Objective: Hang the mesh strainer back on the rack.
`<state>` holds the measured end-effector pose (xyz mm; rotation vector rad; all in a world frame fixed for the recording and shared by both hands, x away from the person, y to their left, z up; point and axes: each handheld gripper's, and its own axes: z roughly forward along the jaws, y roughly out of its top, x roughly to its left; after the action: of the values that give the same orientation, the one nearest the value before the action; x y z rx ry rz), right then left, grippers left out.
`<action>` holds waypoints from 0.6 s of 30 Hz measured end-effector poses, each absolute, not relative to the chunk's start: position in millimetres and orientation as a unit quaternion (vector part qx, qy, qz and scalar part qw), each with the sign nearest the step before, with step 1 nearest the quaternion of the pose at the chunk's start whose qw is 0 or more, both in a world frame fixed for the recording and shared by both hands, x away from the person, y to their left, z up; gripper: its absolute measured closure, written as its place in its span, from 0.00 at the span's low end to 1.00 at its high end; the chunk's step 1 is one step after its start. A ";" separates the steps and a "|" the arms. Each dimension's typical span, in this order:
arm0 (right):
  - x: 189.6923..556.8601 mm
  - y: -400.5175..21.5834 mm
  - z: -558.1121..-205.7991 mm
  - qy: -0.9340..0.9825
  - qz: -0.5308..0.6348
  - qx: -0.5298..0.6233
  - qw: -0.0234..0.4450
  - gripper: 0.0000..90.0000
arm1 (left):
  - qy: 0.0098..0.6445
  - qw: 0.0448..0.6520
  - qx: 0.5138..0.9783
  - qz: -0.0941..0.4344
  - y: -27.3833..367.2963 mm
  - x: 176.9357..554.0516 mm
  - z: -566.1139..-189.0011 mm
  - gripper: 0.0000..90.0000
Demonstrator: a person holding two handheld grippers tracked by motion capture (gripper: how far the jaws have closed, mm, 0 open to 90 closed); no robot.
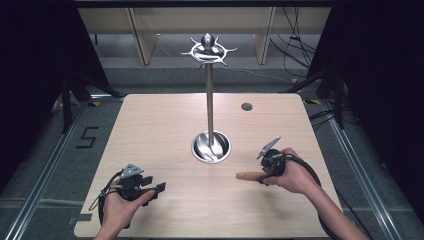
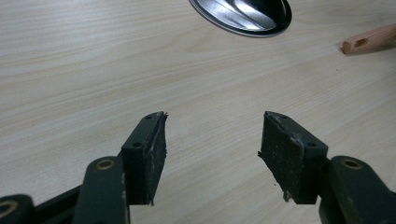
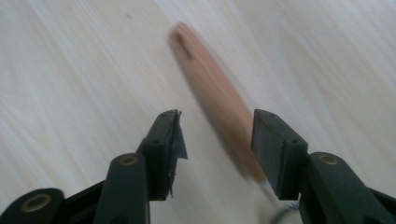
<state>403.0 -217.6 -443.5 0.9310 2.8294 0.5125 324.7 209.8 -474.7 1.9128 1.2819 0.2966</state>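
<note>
A wooden handle (image 1: 248, 175) lies on the table, its free end pointing left. My right gripper (image 1: 262, 177) stands open over its right part. In the right gripper view the blurred handle (image 3: 210, 88) runs between the two jaws of that gripper (image 3: 217, 135), and a gap shows on the left side. Whatever the handle carries at its near end is hidden. Down at the table's lower left, my left gripper (image 1: 159, 189) is open and holds nothing. Its own view shows the left gripper (image 2: 212, 140) over bare wood, with the handle's end (image 2: 369, 39) far off at the upper right.
A metal stand rises from a round shiny base (image 1: 211, 146) at the table's middle, with a ring of hooks (image 1: 208, 50) on top of its pole. The base's rim (image 2: 243, 16) also appears ahead of the left gripper. A small dark grommet (image 1: 246, 106) sits near the far edge.
</note>
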 end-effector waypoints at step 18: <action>419.3 -232.6 -456.7 0.967 0.089 0.233 0.057 0.49 | 0.504 0.395 0.759 0.117 213.0 323.2 -472.1 0.44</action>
<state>419.3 -232.6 -456.7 0.7057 2.9326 0.2698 323.2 213.0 -472.1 1.9246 1.2770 0.2965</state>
